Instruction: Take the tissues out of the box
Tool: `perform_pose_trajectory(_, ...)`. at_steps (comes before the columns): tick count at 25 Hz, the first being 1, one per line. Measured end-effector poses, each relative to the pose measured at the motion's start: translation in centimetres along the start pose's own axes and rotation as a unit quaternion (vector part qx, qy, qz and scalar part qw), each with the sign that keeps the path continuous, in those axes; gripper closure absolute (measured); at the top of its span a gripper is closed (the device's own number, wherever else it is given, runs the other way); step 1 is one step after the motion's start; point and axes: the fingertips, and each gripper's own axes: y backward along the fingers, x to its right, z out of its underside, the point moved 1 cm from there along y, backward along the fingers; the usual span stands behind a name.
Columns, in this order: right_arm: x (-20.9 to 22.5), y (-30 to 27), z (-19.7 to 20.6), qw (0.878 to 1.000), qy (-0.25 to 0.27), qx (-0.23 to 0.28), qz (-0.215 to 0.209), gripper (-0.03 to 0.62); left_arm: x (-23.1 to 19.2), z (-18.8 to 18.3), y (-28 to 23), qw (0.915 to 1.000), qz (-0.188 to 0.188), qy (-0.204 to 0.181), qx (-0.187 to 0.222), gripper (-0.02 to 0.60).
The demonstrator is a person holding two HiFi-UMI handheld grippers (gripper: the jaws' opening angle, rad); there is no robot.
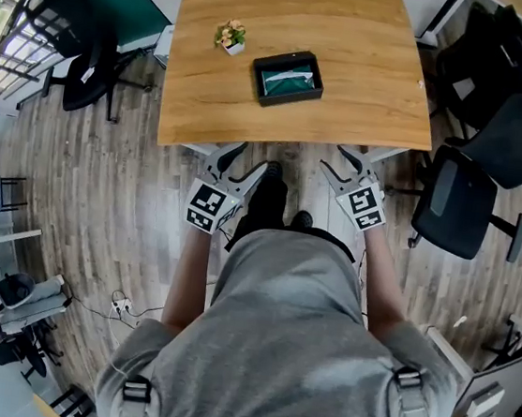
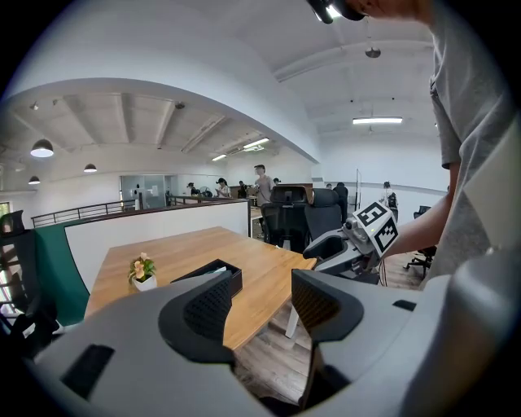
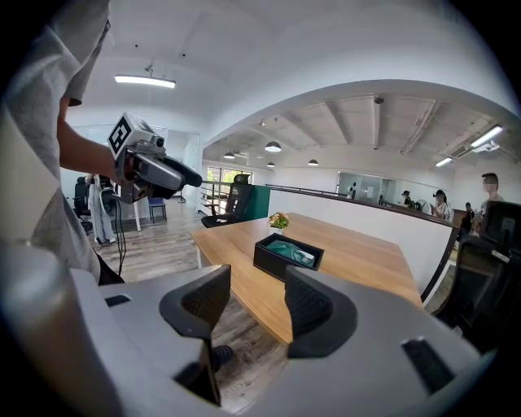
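Your left gripper (image 1: 241, 165) and right gripper (image 1: 339, 163) both stand open and empty, well apart from the box (image 1: 291, 98). Steady its rim with one claw and pinch only the tissues (image 1: 288, 82) with the other.

Box (image 1: 287, 78) on the table (image 1: 367, 37), tissues (image 1: 289, 85) in it; plant (image 1: 230, 37) just left of the box; left gripper (image 1: 241, 161) and right gripper (image 1: 336, 162) before it.

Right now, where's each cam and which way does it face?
Head view: on the person's head, facing steeply down at table, tissue box, plant; shows torso, forearms, left gripper, right gripper.
Left gripper view: on left gripper, facing along its open, empty jaws toward the table; shows right gripper.
Right gripper view: on right gripper, open, empty jaws toward the table; shows left gripper.
Shared: all three see table, tissue box, plant.
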Motion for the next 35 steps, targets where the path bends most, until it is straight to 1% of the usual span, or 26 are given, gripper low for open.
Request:
perform_pose_trajectory(7, 1.4, -1.0, 0.2, 1.0, -0.005, -0.012, 0.008, 0.376, -1.3, -0.3, -1.5, 1.0, 0.009, 0.003, 0.003, 0.336)
perform_pose_trajectory(11, 1.7, -2.3, -0.4, 1.0, 0.004, -0.014, 0.006, 0.376, -2.8, -0.3, -1.9, 0.9999, 0.008, 0.01, 0.006, 0.336)
perform_pose_trajectory(17, 2.5, -4.4, -0.5, 1.0, 0.003, -0.025, 0.007, 0.376, -5.1, 0.3, -3.4, 0.9997, 0.018, 0.016, 0.002, 0.336)
perform_pose_trajectory(23, 4.0, -7.3, -1.2, 0.999, 0.011, -0.042, 0.009, 0.376, -8.4, 0.2, -5.3, 0.9993, 0.028, 0.026, 0.003, 0.336)
perform_pose_trajectory(29, 7.2, -10.6, -1.9, 0.998, 0.021, -0.063, 0.018, 0.376, -12.8, -0.2, -8.3, 0.9986, 0.039, 0.035, 0.006, 0.336)
perform_pose_trajectory(35, 9.4, -13.7, -3.4, 0.996, 0.032, -0.075, 0.03, 0.376, -16.4, -0.8, -10.8, 0.9977, 0.057, 0.036, 0.006, 0.336)
